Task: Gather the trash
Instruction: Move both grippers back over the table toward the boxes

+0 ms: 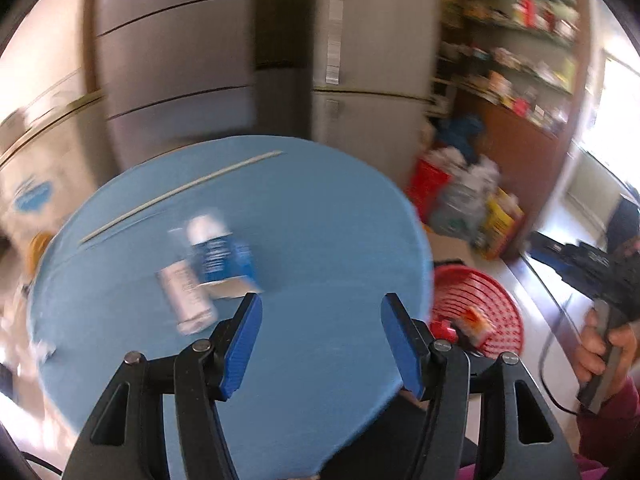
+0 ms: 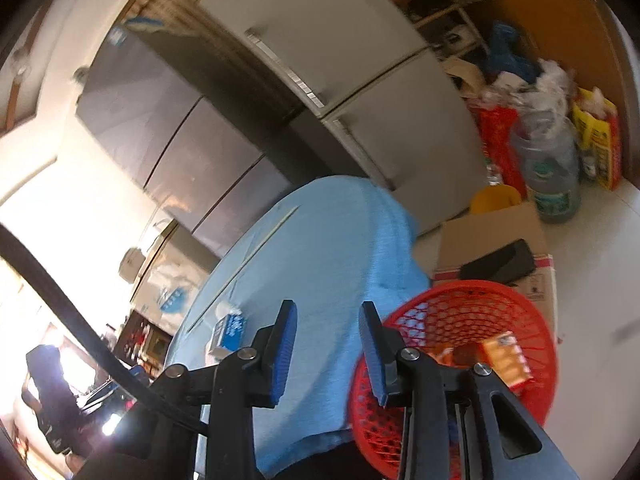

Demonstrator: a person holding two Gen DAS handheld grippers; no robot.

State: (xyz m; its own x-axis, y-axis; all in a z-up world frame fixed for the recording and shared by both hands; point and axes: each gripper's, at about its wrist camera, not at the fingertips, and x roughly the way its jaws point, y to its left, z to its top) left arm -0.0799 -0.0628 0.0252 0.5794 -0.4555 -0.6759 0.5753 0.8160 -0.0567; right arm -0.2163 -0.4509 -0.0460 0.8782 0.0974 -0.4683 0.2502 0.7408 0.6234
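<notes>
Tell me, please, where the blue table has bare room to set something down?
The near half of the table, from the left hand-held gripper out to the right edge above the red basket, is bare. So is the far right part beyond the white stick. It is crowded left of centre, where the blue carton and white tube lie.

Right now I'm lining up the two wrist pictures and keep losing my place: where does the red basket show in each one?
Left wrist view: the red basket sits at lower right, just past the blue table's right edge, partly behind the gripper's right finger.
Right wrist view: the red basket fills the lower right, beside the blue table, with an orange packet inside.
Shared landmark: the blue table's edge next to the basket.
</notes>
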